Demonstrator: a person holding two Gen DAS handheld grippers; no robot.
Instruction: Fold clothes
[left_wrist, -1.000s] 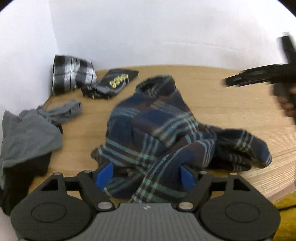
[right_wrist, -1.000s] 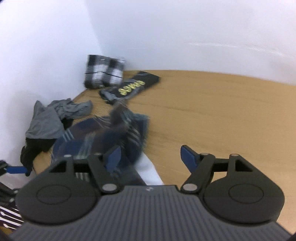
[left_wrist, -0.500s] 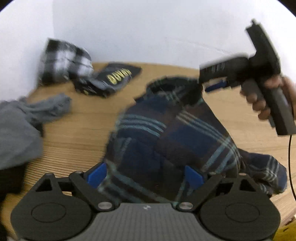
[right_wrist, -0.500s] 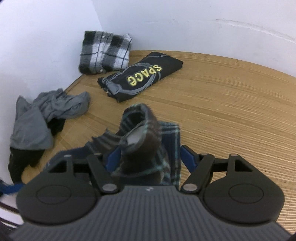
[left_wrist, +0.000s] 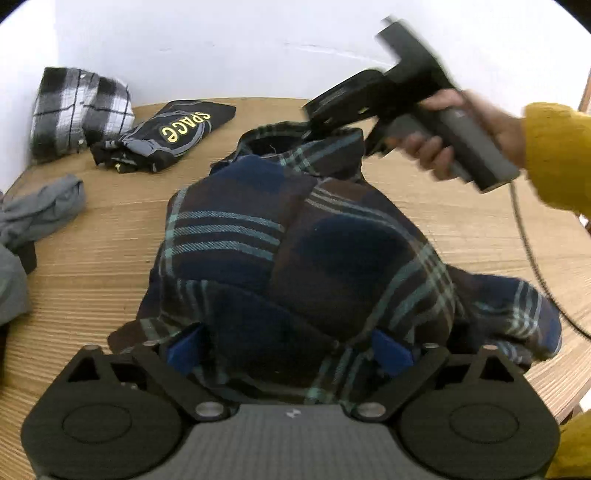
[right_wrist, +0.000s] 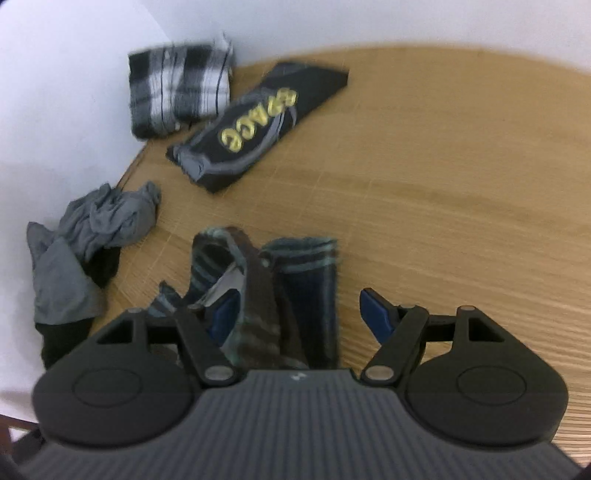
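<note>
**Plaid shirt down on the counter, both grippers at its ends**

I have the round wooden counter under both cameras, its far edge against a white wall. The plaid shirt lies bunched at its middle, collar toward 12 o'clock, a sleeve trailing to 3 o'clock. I judge it is laid here, apart from the rest, to be spread before the first fold.

At 10 and 11 o'clock sit a black-and-white check shirt and a black SPACE tee, both folded and parked by the wall, I think as the finished pile. A grey heap waits unfolded at 9 o'clock.

My left gripper sits over the shirt's near hem, fingers spread at their widest, cloth lying between them but not pinched. My right gripper is at the collar end; its fingers stand apart, a strip of cloth running up between them and against the left pad, clear of the right one. That view is blurred, so I read it as no firm grip.
</note>
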